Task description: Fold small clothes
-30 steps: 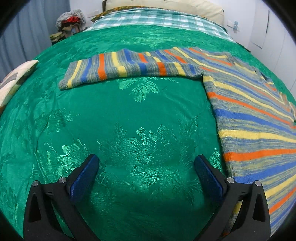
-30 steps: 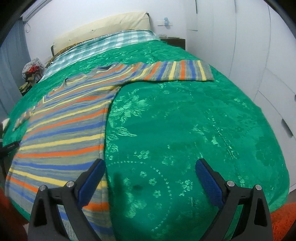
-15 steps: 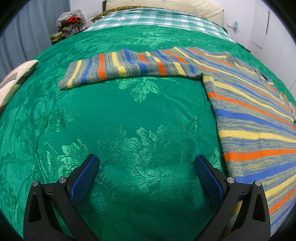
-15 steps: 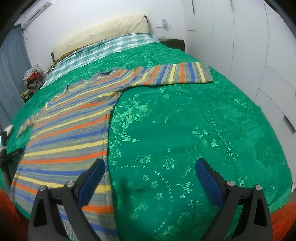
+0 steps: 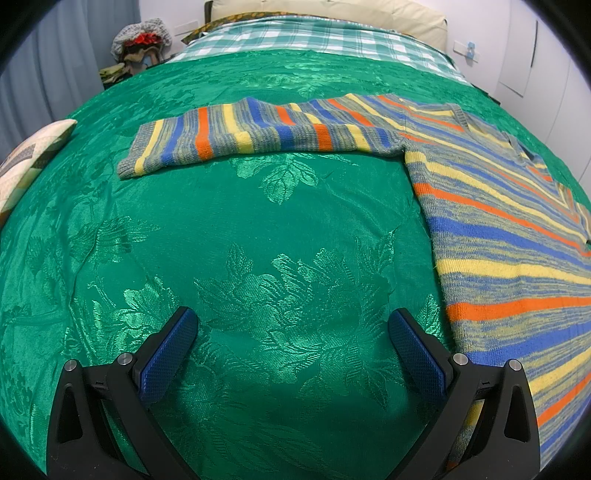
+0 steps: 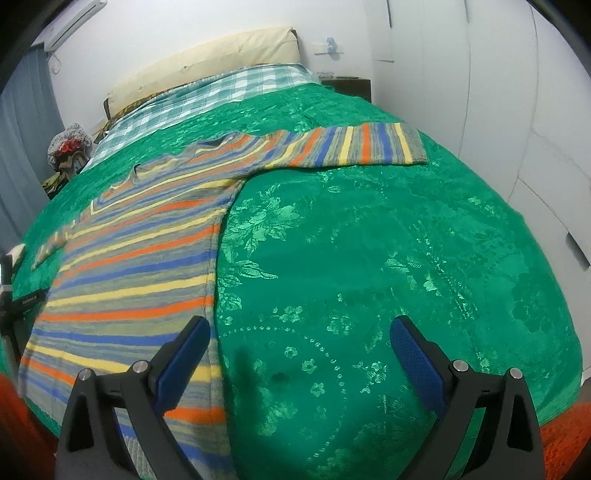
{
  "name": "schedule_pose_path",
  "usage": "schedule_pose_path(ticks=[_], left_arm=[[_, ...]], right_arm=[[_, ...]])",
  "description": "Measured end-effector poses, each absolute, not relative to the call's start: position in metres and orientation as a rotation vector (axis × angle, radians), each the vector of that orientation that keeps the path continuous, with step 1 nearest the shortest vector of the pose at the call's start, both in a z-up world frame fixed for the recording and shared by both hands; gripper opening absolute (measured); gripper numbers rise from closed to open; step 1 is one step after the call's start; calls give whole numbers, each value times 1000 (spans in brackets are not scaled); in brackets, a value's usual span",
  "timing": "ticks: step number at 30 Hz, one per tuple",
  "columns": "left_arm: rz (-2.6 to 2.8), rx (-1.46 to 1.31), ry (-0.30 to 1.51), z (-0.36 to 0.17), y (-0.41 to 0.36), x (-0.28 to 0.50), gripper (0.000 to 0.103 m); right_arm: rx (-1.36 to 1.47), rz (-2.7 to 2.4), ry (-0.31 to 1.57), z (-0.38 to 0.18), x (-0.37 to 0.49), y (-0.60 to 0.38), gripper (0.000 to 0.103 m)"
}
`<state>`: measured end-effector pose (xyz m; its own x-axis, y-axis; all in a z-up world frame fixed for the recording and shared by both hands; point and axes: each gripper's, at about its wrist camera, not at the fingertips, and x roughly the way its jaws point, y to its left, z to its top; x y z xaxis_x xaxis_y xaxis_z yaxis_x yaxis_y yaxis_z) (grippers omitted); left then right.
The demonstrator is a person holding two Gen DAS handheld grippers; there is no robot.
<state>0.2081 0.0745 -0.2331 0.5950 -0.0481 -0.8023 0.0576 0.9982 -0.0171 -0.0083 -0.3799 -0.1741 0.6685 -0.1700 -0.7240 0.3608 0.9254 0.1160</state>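
Damask covers the bed [image 5: 229, 229]: a glossy green spread woven with raised leaves and blooms that catch the light. From my left gripper [image 5: 291, 332] I see both blue, dimpled pads spread wide with nothing between them, hanging over bare spread. At the far left edge lies a quilted cushion [image 5: 33, 155], pale and patchworked. Beyond my pads the sweater [image 5: 509, 236] lies flat: a ribbed knit in grey, yellow, blue and orange stripes, its left sleeve [image 5: 251, 136] stretched straight out sideways to a grey cuff, its body filling the right of this view, just beside the right pad. Behind it runs a checked sheet [image 5: 314, 38] and a cream pillow [image 5: 332, 9].

From my right gripper [image 6: 299, 336], likewise released and gripping nothing, the sweater body [image 6: 136, 266] fans out on the left, its hem passing under my left pad. The right sleeve [image 6: 354, 147] reaches flat across to a grey cuff near the bed's right edge. The spread here shows smaller flowers and dotted arcs. White cupboard doors [image 6: 498, 92] stand to the right.

Against a second ago, the left view is nearly unchanged. The right view has shifted: the sweater's body and its far left sleeve show more fully, and the gripper looks slightly higher and turned left.
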Motion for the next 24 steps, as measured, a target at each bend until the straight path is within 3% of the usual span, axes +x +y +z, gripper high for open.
schedule_pose_path(ticks=[24], left_arm=[[-61,12,931,-233,75,208,103]], right_arm=[[255,-290,786,-175,-8,-376,97]])
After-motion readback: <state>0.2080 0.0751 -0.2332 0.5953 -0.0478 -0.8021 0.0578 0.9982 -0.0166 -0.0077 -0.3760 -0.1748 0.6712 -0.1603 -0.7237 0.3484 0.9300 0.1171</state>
